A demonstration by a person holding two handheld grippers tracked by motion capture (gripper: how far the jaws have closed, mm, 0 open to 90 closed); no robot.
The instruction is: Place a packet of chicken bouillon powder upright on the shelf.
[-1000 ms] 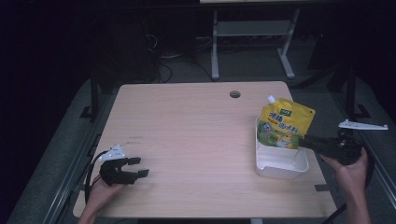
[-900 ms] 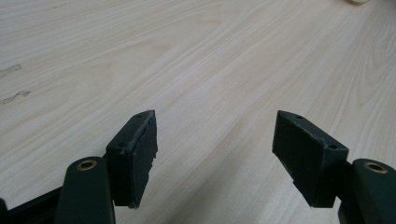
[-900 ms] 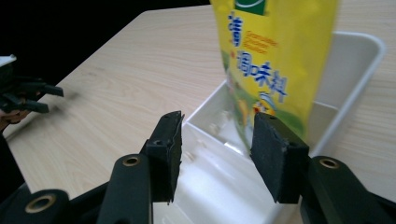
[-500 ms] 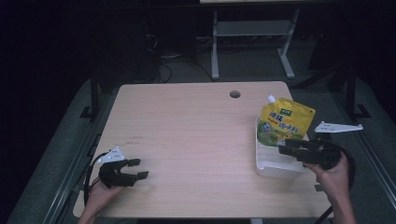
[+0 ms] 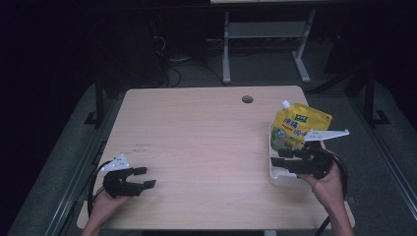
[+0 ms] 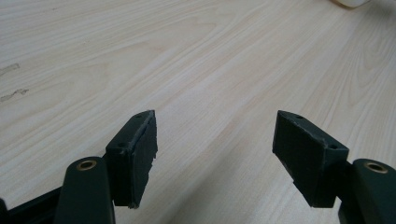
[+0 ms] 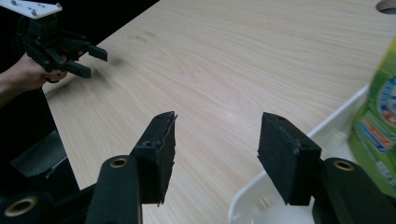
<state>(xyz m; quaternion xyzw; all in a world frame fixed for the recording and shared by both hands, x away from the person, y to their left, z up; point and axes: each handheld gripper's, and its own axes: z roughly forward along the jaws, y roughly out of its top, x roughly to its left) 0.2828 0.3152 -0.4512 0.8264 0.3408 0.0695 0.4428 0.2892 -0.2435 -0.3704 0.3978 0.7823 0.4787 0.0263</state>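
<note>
A yellow-green spouted pouch (image 5: 296, 129) stands upright in a white tray (image 5: 273, 173) at the table's right side. My right gripper (image 5: 276, 158) hovers over the tray's near left part, just in front of the pouch and pointing left. Its jaws have just been opening and stand open with nothing between them. In the right gripper view the gripper (image 7: 215, 135) looks over the tray's rim (image 7: 252, 200), with the pouch (image 7: 380, 121) at the right edge. My left gripper (image 5: 147, 177) rests open and empty at the table's near left corner. The left gripper view shows its jaws (image 6: 215, 140) over bare wood.
The light wooden table (image 5: 206, 137) has a round cable hole (image 5: 247, 99) near its far edge. A person's hands hold both grippers from the near side. Across the table, the right gripper view shows the left gripper (image 7: 95, 63). Dark floor and a desk frame (image 5: 265, 34) lie beyond.
My right gripper has moved left, from beside the tray's right side to over its near left part, and its jaws have spread wider. The left gripper has stayed put.
</note>
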